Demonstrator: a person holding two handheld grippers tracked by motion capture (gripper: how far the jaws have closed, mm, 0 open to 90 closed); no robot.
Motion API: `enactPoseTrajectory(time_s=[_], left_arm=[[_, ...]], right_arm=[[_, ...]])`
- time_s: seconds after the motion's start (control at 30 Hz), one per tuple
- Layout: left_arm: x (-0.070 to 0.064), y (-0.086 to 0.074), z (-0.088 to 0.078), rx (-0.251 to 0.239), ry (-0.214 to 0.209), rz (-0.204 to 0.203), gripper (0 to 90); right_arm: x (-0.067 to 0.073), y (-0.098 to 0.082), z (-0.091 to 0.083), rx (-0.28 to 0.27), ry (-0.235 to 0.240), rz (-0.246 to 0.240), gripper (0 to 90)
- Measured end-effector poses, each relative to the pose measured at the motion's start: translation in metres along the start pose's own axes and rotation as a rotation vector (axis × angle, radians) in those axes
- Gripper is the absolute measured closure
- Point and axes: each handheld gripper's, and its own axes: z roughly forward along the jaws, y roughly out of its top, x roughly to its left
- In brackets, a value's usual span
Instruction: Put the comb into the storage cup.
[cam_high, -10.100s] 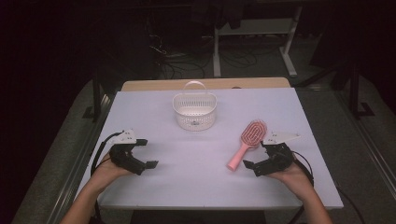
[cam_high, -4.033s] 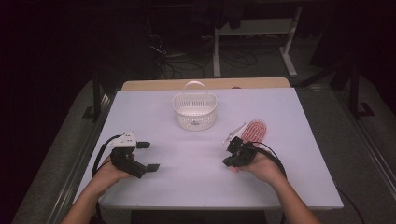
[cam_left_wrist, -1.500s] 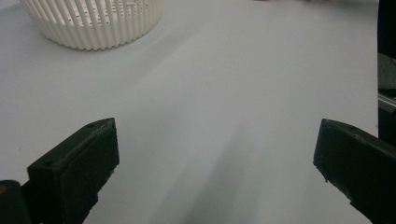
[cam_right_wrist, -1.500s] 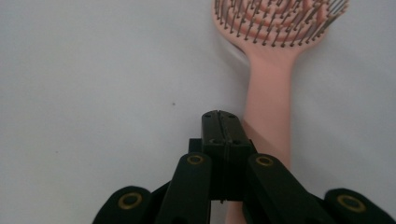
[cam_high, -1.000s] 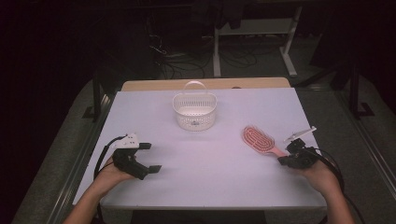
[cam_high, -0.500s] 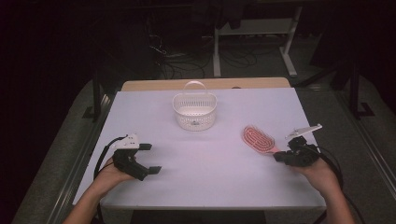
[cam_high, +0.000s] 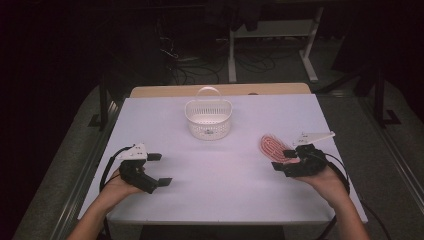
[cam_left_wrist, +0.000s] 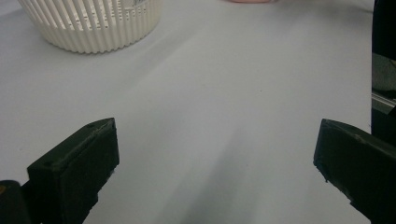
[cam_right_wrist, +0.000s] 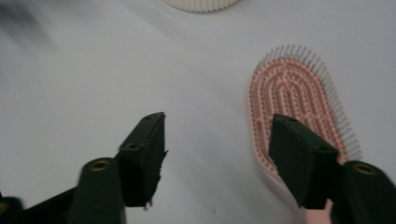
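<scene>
A pink hairbrush (cam_high: 273, 145) lies bristles up on the white table (cam_high: 225, 170) at the right, its head pointing away from the person. My right gripper (cam_high: 284, 160) sits low over the handle end with its jaws apart. In the right gripper view the brush head (cam_right_wrist: 292, 93) runs under the right-hand jaw, and nothing lies between the open fingertips of that gripper (cam_right_wrist: 219, 126). My left gripper (cam_high: 161, 169) rests at the front left, open and empty (cam_left_wrist: 218, 130). A white slatted basket (cam_high: 207, 127) with a handle stands at the back centre.
The basket's ribbed wall (cam_left_wrist: 93, 28) shows at the top left of the left gripper view, and its base (cam_right_wrist: 201, 4) at the top of the right gripper view. A wooden strip (cam_high: 220, 90) borders the table's far edge. Dark floor, cables and a stand lie beyond.
The right gripper has taken the brush from mid-right, turned it and brought it to the table's right side; over the last second both slid slightly left. The left gripper stayed put.
</scene>
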Motion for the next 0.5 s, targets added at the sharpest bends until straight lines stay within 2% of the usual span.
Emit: enactPoseTrajectory(time_s=[0.17, 0.3, 0.37, 0.5], left_arm=[[-0.001, 0.000, -0.001, -0.004, 0.001, -0.001, 0.0], [-0.001, 0.001, -0.001, -0.012, -0.001, -0.003, 0.0], [-0.001, 0.001, -0.002, -0.013, -0.001, -0.003, 0.0], [-0.001, 0.002, -0.002, -0.014, -0.001, 0.000, 0.0]], right_arm=[[0.011, 0.006, 0.011, -0.018, 0.017, -0.040, 17.1], [0.017, 0.010, 0.020, -0.022, 0.029, -0.065, 9.2], [0.020, 0.011, 0.025, -0.024, 0.045, -0.070, 1.5], [0.025, 0.012, 0.030, -0.037, 0.064, -0.081, 0.0]])
